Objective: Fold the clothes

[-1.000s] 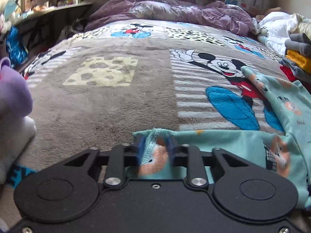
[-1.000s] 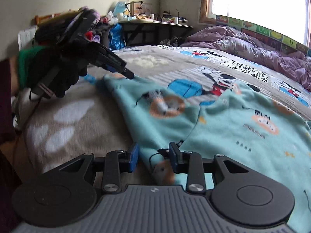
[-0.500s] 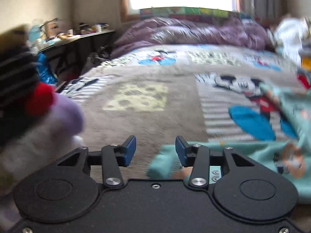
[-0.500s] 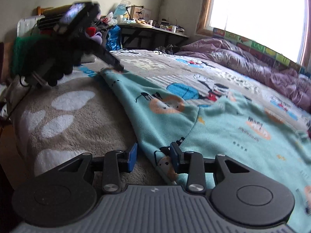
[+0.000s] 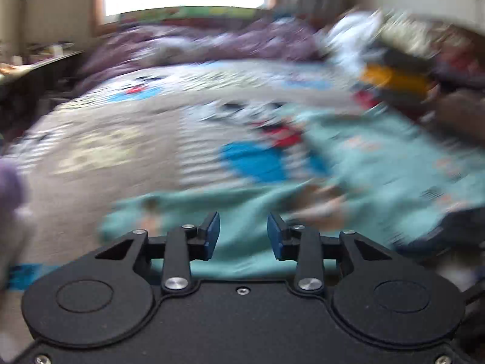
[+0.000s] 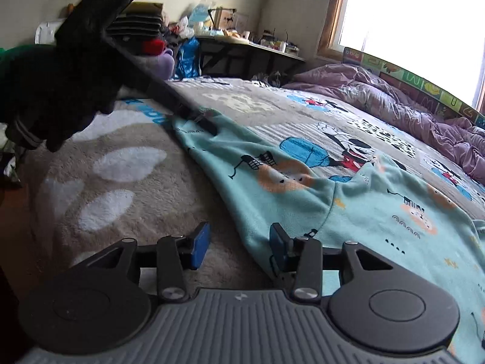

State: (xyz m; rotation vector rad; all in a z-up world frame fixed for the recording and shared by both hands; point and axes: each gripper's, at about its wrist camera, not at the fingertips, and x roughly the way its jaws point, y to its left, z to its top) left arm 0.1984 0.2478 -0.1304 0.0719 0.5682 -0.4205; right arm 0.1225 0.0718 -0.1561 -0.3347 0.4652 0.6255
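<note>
Two tools are over the bed, and both stand with their jaws apart and nothing between the pads. The left tool (image 5: 242, 233) hangs above the near edge of a teal printed garment (image 5: 379, 163), which in its own blurred view spreads from 6 o'clock out toward 3 o'clock across the cartoon blanket (image 5: 127, 139). From the right wrist view the same left tool (image 6: 200, 118) shows at 10 o'clock, held in a black-gloved hand (image 6: 60, 91), with its tip down at the far corner of the garment (image 6: 363, 212); whether it touches the cloth I cannot tell.

The right tool (image 6: 239, 245) sits at 6 o'clock with its blue pads (image 6: 200, 242) wide; the garment's near corner lies against the right-side pad and is not gripped. The garment lies flat on the blanket (image 6: 121, 163), running from that corner off to 3 o'clock. A purple quilt (image 6: 394, 91) is bunched at 2 o'clock under the window (image 6: 409, 9), and a cluttered counter (image 6: 257, 45) stands at 12 o'clock by the wall. In the left view a heap of clothes (image 5: 394, 60), too blurred to sort, sits at 2 o'clock.
</note>
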